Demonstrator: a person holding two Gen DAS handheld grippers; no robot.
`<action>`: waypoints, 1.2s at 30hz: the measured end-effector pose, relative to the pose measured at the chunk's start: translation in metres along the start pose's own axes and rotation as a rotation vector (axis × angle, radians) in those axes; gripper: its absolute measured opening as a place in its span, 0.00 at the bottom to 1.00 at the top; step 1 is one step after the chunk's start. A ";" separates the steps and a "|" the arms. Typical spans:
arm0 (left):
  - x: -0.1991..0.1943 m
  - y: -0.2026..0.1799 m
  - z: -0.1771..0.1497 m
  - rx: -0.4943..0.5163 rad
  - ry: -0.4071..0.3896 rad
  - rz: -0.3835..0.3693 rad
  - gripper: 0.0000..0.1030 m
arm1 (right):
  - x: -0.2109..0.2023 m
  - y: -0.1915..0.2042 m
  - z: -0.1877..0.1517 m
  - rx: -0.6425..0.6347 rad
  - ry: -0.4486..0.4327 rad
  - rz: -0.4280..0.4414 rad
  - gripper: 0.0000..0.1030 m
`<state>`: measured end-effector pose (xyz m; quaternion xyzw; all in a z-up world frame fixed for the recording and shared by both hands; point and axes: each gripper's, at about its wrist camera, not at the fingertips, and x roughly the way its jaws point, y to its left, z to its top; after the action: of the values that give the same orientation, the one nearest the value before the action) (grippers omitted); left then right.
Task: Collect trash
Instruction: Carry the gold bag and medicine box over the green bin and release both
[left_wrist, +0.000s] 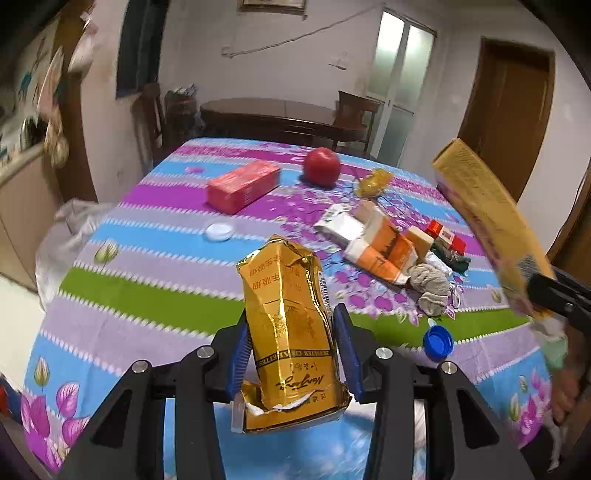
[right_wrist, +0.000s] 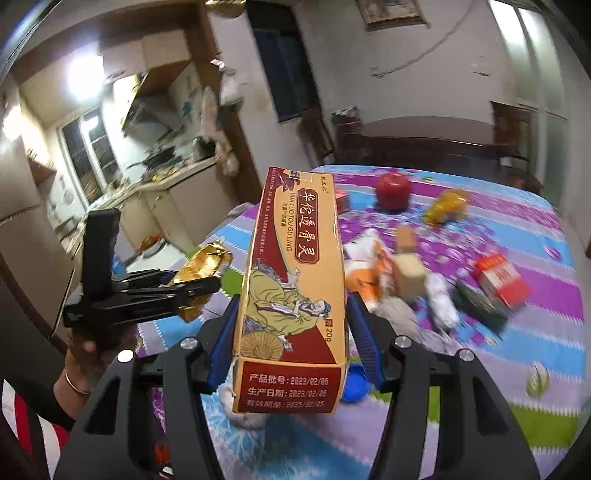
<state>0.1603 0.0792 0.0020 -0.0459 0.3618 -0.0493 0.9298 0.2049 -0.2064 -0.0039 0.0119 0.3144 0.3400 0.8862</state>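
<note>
Left gripper (left_wrist: 291, 325) clamped on crumpled gold cigarette pack (left_wrist: 288, 332), raised above striped floral tablecloth (left_wrist: 147, 288). Right gripper (right_wrist: 291, 314) clamped on long ointment box (right_wrist: 295, 280), likewise off the table. Remaining on cloth: red apple (left_wrist: 321, 166), pink box (left_wrist: 242, 186), blue bottle cap (left_wrist: 437, 341), orange-white carton (left_wrist: 384, 251), grey rag (left_wrist: 430, 288).

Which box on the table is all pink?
The pink box lying flat at the far side of the table, left of the red apple. The other small box is red and white and sits among the trash pile.
</note>
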 end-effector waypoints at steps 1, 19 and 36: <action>0.003 -0.009 0.002 0.015 -0.002 0.002 0.43 | -0.009 -0.004 -0.003 0.016 -0.013 -0.017 0.53; 0.035 -0.191 0.043 0.251 -0.025 -0.105 0.43 | -0.157 -0.104 -0.046 0.294 -0.168 -0.333 0.53; 0.055 -0.377 0.040 0.497 -0.011 -0.261 0.43 | -0.270 -0.159 -0.102 0.484 -0.250 -0.581 0.53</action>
<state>0.2059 -0.2993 0.0397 0.1372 0.3245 -0.2558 0.9002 0.0881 -0.5130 0.0248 0.1725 0.2653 -0.0129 0.9485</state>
